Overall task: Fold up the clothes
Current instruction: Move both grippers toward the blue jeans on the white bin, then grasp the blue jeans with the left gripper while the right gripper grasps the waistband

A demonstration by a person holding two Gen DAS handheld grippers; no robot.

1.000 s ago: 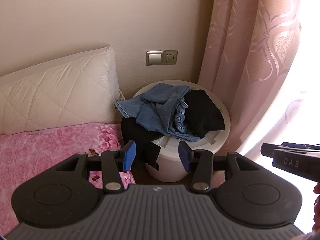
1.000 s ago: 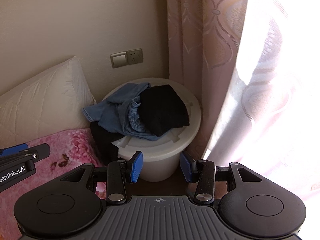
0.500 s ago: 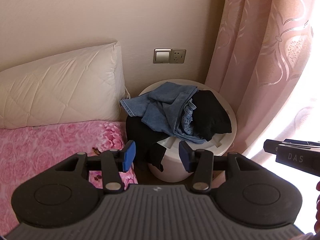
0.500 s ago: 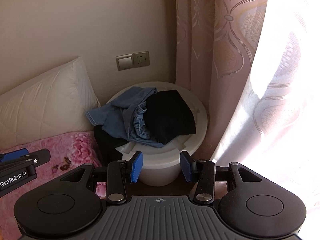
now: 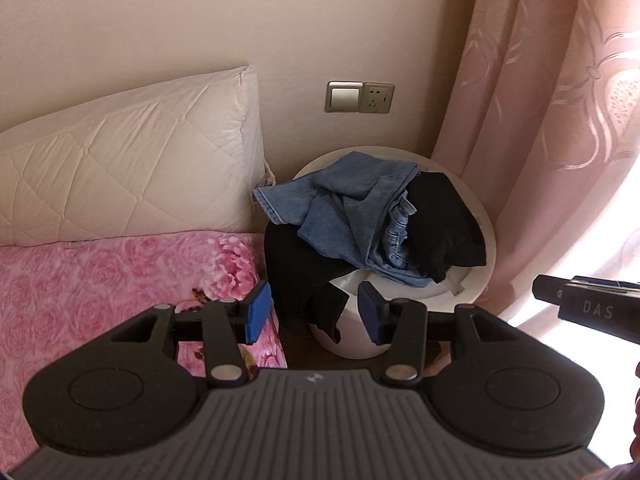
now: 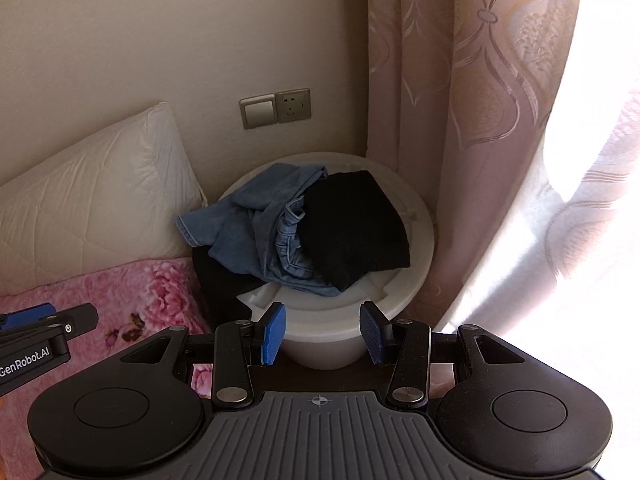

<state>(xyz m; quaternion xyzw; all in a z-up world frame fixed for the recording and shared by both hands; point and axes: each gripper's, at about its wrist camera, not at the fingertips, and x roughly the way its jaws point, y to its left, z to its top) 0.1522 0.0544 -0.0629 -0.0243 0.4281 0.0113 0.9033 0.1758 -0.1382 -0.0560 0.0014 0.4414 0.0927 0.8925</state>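
Crumpled blue jeans (image 5: 352,216) (image 6: 260,224) lie heaped on a round white tub (image 5: 476,280) (image 6: 416,280) in the corner. A black garment (image 5: 444,224) (image 6: 352,224) rests on the jeans' right side. Another dark cloth (image 5: 300,276) (image 6: 218,284) hangs over the tub's left side toward the bed. My left gripper (image 5: 314,312) is open and holds nothing, short of the tub by the bed's edge. My right gripper (image 6: 322,334) is open too, just before the tub's front rim. Each gripper shows at the edge of the other's view.
A bed with a pink rose blanket (image 5: 120,280) (image 6: 132,300) lies at left, with a white quilted pillow (image 5: 132,172) (image 6: 92,192) against the wall. A switch and socket plate (image 5: 360,97) (image 6: 276,108) sits above the tub. A pink patterned curtain (image 5: 540,120) (image 6: 460,100) hangs at right.
Both grippers have drifted and sunk a little: the tub and clothes sit further right and lower in the left wrist view, and nearer the fingers in the right wrist view. Jaws unchanged.
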